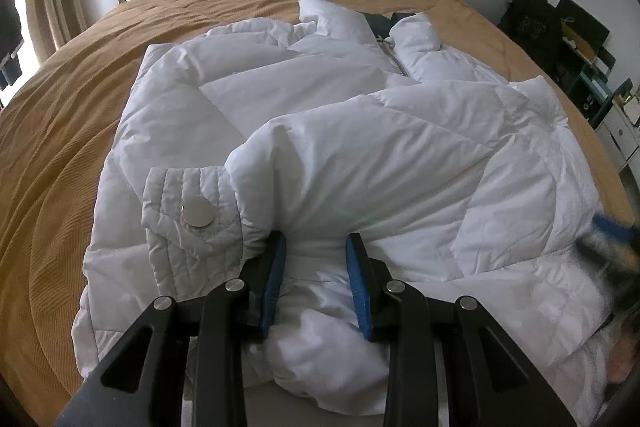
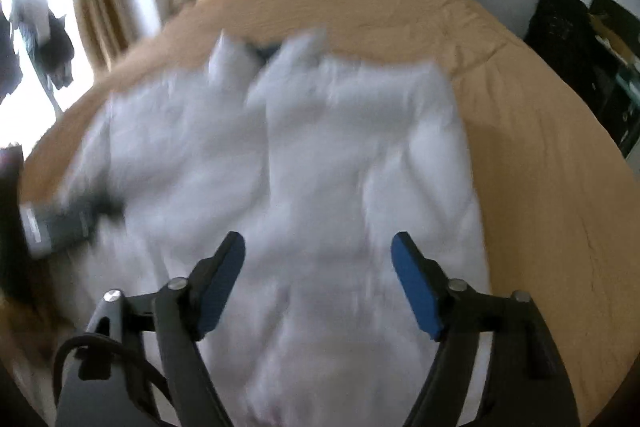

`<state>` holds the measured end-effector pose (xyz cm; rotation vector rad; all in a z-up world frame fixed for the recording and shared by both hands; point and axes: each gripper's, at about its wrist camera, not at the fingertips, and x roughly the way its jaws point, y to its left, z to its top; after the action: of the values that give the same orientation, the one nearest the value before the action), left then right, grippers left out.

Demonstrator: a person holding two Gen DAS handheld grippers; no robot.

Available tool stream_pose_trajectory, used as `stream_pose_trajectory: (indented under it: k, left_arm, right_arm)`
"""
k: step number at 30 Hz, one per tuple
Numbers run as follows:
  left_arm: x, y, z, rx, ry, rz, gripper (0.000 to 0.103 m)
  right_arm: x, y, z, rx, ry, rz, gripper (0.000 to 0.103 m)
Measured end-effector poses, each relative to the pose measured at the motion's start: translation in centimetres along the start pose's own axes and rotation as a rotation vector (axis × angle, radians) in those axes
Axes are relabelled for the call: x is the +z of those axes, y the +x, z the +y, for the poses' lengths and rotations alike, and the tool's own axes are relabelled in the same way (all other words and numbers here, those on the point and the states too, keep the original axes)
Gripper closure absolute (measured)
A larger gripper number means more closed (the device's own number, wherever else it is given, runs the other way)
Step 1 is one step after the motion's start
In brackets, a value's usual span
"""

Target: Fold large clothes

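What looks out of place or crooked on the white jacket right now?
The white puffer jacket lies rumpled on the tan bedspread. One sleeve is folded across the body at a slant, its snap cuff on the front, fabric bunched between the left gripper pads. The collar gapes open. Nothing looks torn or spilled.

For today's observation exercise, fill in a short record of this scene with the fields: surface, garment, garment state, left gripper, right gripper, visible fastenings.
surface: bed with tan bedspread
garment: white puffer jacket
garment state: lying on the bedspread, one sleeve folded across the body
left gripper: left gripper closed on a bunch of the sleeve near its cuff
right gripper: right gripper open, nothing between the pads, above the jacket; view blurred
visible fastenings: silver snap button on the cuff, zipper near the collar
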<state>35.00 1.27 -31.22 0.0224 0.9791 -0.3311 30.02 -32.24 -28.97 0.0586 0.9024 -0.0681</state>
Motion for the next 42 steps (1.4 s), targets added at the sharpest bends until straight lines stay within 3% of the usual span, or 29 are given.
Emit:
stream_pose_trajectory:
  k: [2, 3, 8, 11, 13, 14, 16, 19, 21, 22, 24, 29, 32, 35, 38, 39, 40, 41, 42]
  left_arm:
    - [0.0, 0.0, -0.1, -0.001, 0.005, 0.004, 0.071]
    - [0.0, 0.0, -0.2, 0.001, 0.010, 0.003, 0.071]
    - [0.0, -1.0, 0.6, -0.024, 0.038, 0.017, 0.069]
    - [-0.2, -3.7, 1.5, 0.003, 0.034, -0.007, 0.067]
    - [-0.4, -5.6, 1.4, 0.087, 0.067, -0.065, 0.024]
    - [-0.6, -6.3, 1.4, 0.111, 0.086, -0.097, 0.015]
    - [-1.1, -7.1, 1.4, 0.146, 0.124, -0.158, 0.005]
    - [-1.4, -5.3, 2.5, 0.192, 0.110, -0.081, 0.003]
    - [-1.7, -4.1, 4.6, 0.107, 0.011, -0.006, 0.003]
    - [-1.9, -4.2, 6.0, 0.042, -0.077, 0.014, 0.003]
    - [-2.4, -5.1, 7.6, -0.046, -0.154, 0.026, 0.003]
    - [-4.3, -7.0, 10.3, -0.239, -0.238, 0.113, 0.004]
    - [-6.1, -8.5, 11.0, -0.275, -0.228, 0.143, 0.004]
    - [-7.9, -9.4, 12.3, -0.290, -0.235, 0.200, 0.004]
    - [-9.8, -9.5, 13.6, -0.345, -0.304, 0.217, 0.005]
    - [-10.4, -9.2, 13.8, -0.344, -0.325, 0.218, 0.011]
    - [-10.9, -9.0, 14.0, -0.291, -0.332, 0.211, 0.037]
    - [-11.1, -8.6, 14.2, -0.233, -0.329, 0.224, 0.051]
    - [-11.3, -8.1, 14.3, -0.202, -0.332, 0.246, 0.057]
  right_arm:
    - [-2.3, 2.2, -0.3, -0.063, -0.036, 0.075, 0.023]
    - [-2.8, 2.6, -0.9, -0.034, -0.011, 0.062, 0.022]
    - [-2.1, 2.1, -2.6, -0.047, 0.015, 0.101, 0.020]
    - [-2.2, 0.4, -4.5, -0.095, 0.052, 0.111, 0.020]
    - [-2.4, -1.7, -5.7, -0.121, 0.061, 0.072, 0.019]
    - [-2.6, -2.7, -6.2, -0.129, 0.053, 0.048, 0.019]
    - [-2.8, -3.0, -6.6, -0.115, 0.045, 0.041, 0.018]
    - [-3.5, -0.9, -7.7, -0.083, 0.074, 0.129, 0.018]
    - [-4.4, 1.1, -9.0, -0.014, 0.150, 0.197, 0.018]
    - [-4.7, 1.2, -10.0, 0.029, 0.216, 0.207, 0.018]
    - [-5.2, 0.3, -11.6, 0.100, 0.303, 0.220, 0.018]
    - [-7.5, -3.3, -14.2, 0.214, 0.302, 0.253, 0.017]
    - [-10.5, -4.5, -14.8, 0.295, 0.319, 0.303, 0.017]
    - [-12.7, -5.5, -15.0, 0.270, 0.254, 0.327, 0.017]
    - [-14.5, -6.3, -14.6, 0.309, 0.240, 0.331, 0.016]
    - [-14.8, -6.5, -14.3, 0.305, 0.232, 0.315, 0.022]
    - [-15.2, -6.5, -14.0, 0.292, 0.226, 0.311, 0.041]
    - [-15.3, -6.5, -13.7, 0.302, 0.232, 0.324, 0.051]
    - [-15.2, -6.5, -13.7, 0.339, 0.261, 0.329, 0.069]
